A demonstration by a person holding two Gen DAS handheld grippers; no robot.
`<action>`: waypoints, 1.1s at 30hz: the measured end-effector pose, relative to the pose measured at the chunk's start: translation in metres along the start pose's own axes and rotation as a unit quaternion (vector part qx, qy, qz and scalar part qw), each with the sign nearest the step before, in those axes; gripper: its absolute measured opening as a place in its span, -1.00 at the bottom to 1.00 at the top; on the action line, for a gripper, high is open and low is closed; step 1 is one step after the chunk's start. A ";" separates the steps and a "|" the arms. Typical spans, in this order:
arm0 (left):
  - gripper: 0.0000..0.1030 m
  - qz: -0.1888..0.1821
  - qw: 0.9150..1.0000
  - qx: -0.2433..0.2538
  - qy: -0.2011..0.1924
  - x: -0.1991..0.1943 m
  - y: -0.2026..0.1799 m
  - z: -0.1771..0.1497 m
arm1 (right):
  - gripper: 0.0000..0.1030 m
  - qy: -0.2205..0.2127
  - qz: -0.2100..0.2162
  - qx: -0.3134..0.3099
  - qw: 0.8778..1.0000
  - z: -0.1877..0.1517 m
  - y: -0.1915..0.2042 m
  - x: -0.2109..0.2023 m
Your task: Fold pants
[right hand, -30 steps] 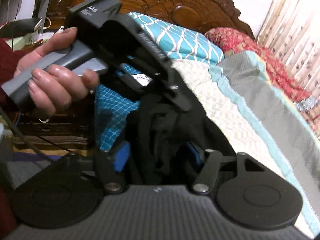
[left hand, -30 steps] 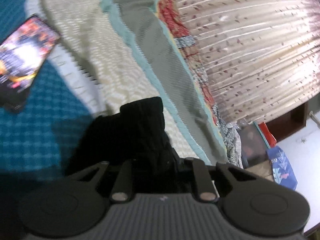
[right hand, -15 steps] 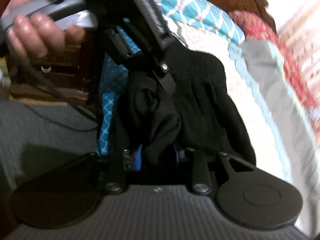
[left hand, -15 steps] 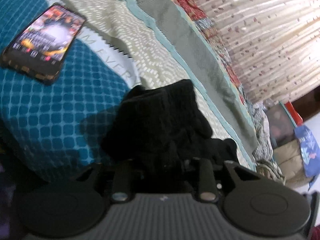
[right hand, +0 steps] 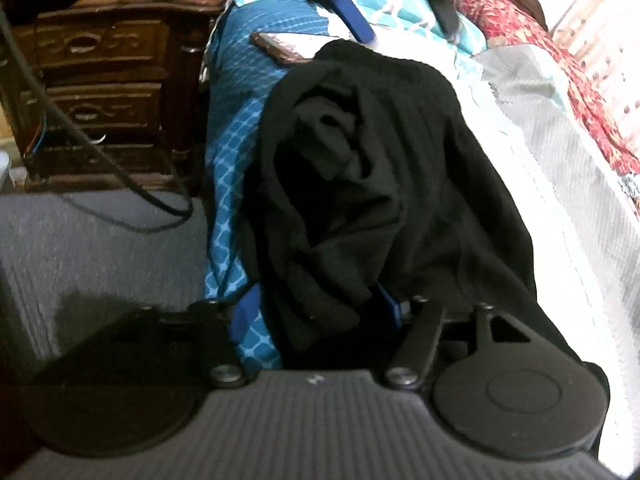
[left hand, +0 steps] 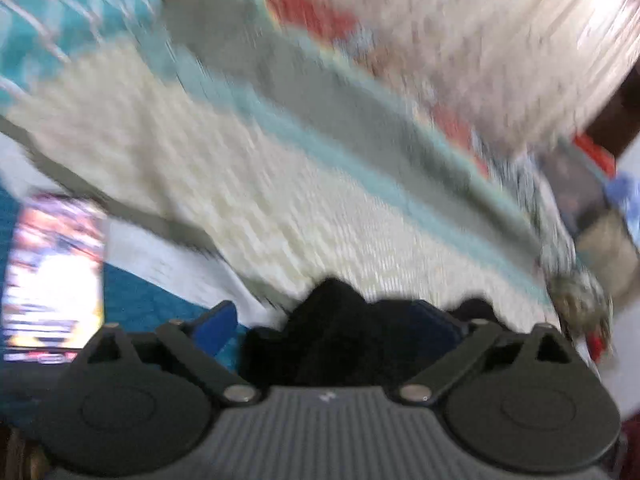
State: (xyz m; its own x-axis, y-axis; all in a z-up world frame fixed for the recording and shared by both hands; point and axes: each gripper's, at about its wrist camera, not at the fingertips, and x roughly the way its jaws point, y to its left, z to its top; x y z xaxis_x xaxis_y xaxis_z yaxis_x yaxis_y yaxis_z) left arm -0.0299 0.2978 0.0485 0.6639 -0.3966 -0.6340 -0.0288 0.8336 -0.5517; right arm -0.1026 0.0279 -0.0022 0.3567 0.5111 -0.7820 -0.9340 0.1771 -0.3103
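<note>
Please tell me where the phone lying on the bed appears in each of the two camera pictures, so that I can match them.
Left wrist view: the phone is at the left edge, blurred, on the blue checked cover, left of the left gripper.
Right wrist view: the phone is near the top centre, just behind the black pants.
Shared landmark: the blue checked cover under the phone.
</note>
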 end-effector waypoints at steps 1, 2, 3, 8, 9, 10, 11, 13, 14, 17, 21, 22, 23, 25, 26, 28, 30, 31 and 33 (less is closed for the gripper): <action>0.89 -0.007 0.999 -0.003 0.037 0.019 0.001 0.001 | 0.29 0.001 -0.003 -0.007 1.000 0.001 -0.002 0.002; 0.60 0.009 0.998 0.000 0.059 0.034 0.000 0.000 | 0.29 0.002 -0.006 -0.012 1.000 0.002 -0.001 0.003; 0.15 0.041 0.996 0.012 0.075 0.048 -0.002 -0.002 | 0.28 0.002 -0.009 -0.014 1.000 0.002 0.000 0.004; -0.57 0.009 0.999 -0.012 -0.029 0.011 -0.006 0.005 | -0.17 -0.027 -0.051 -0.010 0.998 0.005 -0.004 -0.001; -0.57 -0.004 0.997 -0.012 -0.070 -0.006 -0.009 0.006 | -0.17 -0.038 -0.058 -0.005 0.998 0.005 -0.005 -0.004; -0.57 -0.010 0.993 -0.001 -0.117 -0.023 -0.015 0.004 | -0.18 -0.051 -0.069 -0.004 0.996 0.005 -0.006 -0.005; -0.57 -0.006 0.989 0.013 -0.149 -0.029 -0.020 0.001 | -0.18 -0.059 -0.079 -0.002 0.995 0.006 -0.007 -0.004; -0.55 0.030 0.982 0.047 -0.179 -0.023 -0.027 -0.005 | -0.17 -0.063 -0.088 0.015 0.994 0.009 -0.012 0.003; -0.45 0.061 0.981 0.066 -0.172 -0.009 -0.029 -0.006 | -0.10 -0.056 -0.079 0.029 0.995 0.010 -0.017 0.009; -0.09 0.150 0.985 0.068 -0.056 0.058 -0.007 -0.007 | 0.12 -0.044 -0.056 0.074 0.995 0.011 -0.032 0.023; 0.34 0.116 0.991 0.003 -0.073 0.038 0.008 -0.008 | 0.17 -0.038 -0.029 0.127 0.991 0.012 -0.054 0.007; 0.39 0.109 0.991 0.000 -0.079 0.026 0.007 -0.009 | 0.17 -0.043 -0.020 0.137 0.989 0.009 -0.059 -0.003; 0.49 0.108 0.990 0.000 -0.089 0.016 0.005 -0.010 | 0.17 -0.050 -0.008 0.147 0.988 0.007 -0.061 -0.011; 0.49 0.121 0.984 -0.001 -0.131 -0.005 -0.001 -0.006 | 0.14 -0.066 0.010 0.166 0.984 0.003 -0.065 -0.025; 0.49 0.122 0.982 0.001 -0.145 -0.018 -0.003 -0.006 | 0.14 -0.075 0.016 0.176 0.981 0.001 -0.067 -0.031; 0.43 0.109 0.981 -0.011 -0.158 -0.036 -0.006 -0.005 | 0.11 -0.094 0.026 0.198 0.975 0.000 -0.067 -0.036; 0.23 0.074 0.983 -0.025 -0.168 -0.045 -0.013 -0.001 | -0.15 -0.104 0.013 0.211 0.972 0.002 -0.068 -0.038; 0.18 0.046 0.985 -0.018 -0.166 -0.046 -0.023 0.000 | -0.34 -0.107 0.015 0.224 0.969 0.002 -0.071 -0.036; -0.02 0.008 0.988 0.007 -0.152 -0.037 -0.041 0.000 | -0.49 -0.118 0.025 0.273 0.954 0.003 -0.085 -0.029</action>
State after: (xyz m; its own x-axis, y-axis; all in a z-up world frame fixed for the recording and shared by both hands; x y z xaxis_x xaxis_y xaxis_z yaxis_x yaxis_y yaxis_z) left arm -0.0530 0.2781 0.0946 0.8576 -0.2510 -0.4489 -0.0324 0.8447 -0.5342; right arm -0.0340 0.0010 0.0482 0.3565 0.6947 -0.6248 -0.8441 0.5261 0.1033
